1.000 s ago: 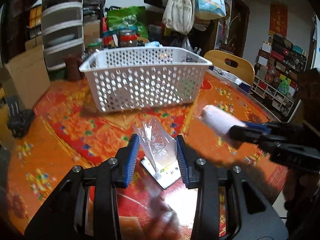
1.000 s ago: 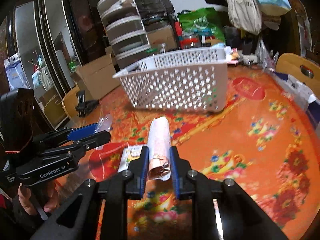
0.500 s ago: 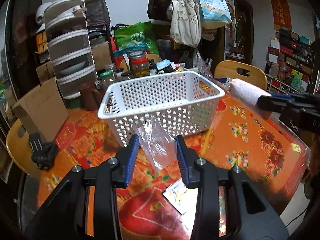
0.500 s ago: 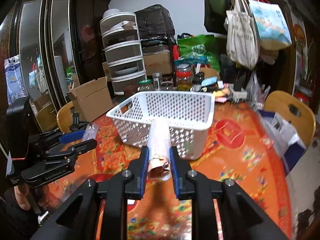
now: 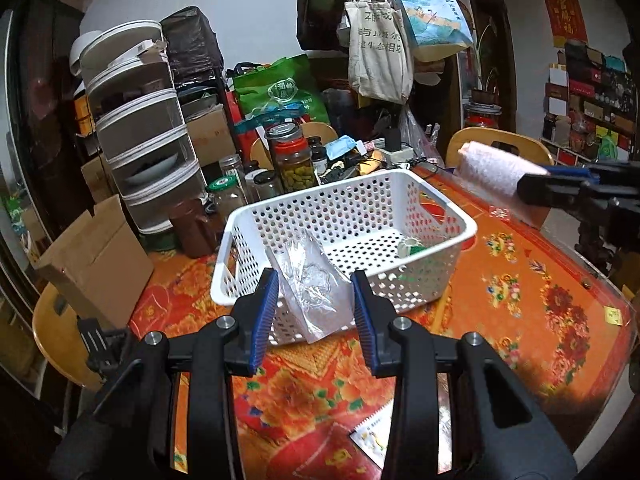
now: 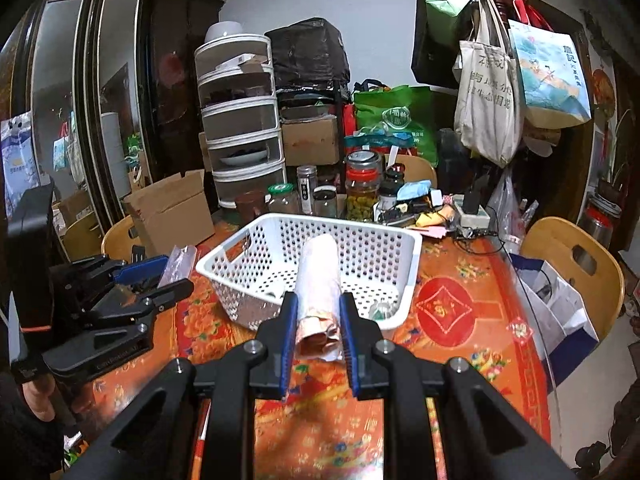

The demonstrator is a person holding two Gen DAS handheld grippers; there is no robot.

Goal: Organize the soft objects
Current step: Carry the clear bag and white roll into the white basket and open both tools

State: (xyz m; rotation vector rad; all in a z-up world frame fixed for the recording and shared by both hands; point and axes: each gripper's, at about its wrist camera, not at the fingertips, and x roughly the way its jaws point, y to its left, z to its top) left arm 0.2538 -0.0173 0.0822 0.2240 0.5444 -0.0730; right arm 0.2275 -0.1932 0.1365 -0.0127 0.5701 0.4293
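- Basket (image 5: 448,216), white and perforated, stands on the table (image 5: 520,300) with its orange flowered cloth, toward the far edge, just before a row of jars (image 5: 294,160).
- Inside the basket, near its right wall, lies a small pale-and-green thing (image 5: 410,247); too small to tell what it is.
- Left gripper (image 5: 314,312) has its jaws set fairly wide, each blue pad against a side of a clear plastic bag (image 5: 314,284); the bag stands tilted, its top leaning left, in front of the basket's near wall and above the cloth.
- Right gripper (image 6: 318,328) has its jaws narrow, clamped on a pink-white roll (image 6: 320,276); the roll points forward along the fingers, its far end over the basket's near rim, its crumpled near end between the pads.
- From the left wrist view the roll (image 5: 490,172) hangs in the air over the table's right side, right of the basket, clear of it, with the right gripper (image 5: 532,190) at that picture's right edge.
- From the right wrist view the left gripper (image 6: 170,276) sits left of the basket with the bag (image 6: 178,266) between its fingers.
- A printed card (image 5: 372,436) lies flat on the cloth near the table's near edge.
- A cardboard box (image 5: 96,256) sits at the table's left edge; a wooden chair (image 6: 576,264) stands at the right.
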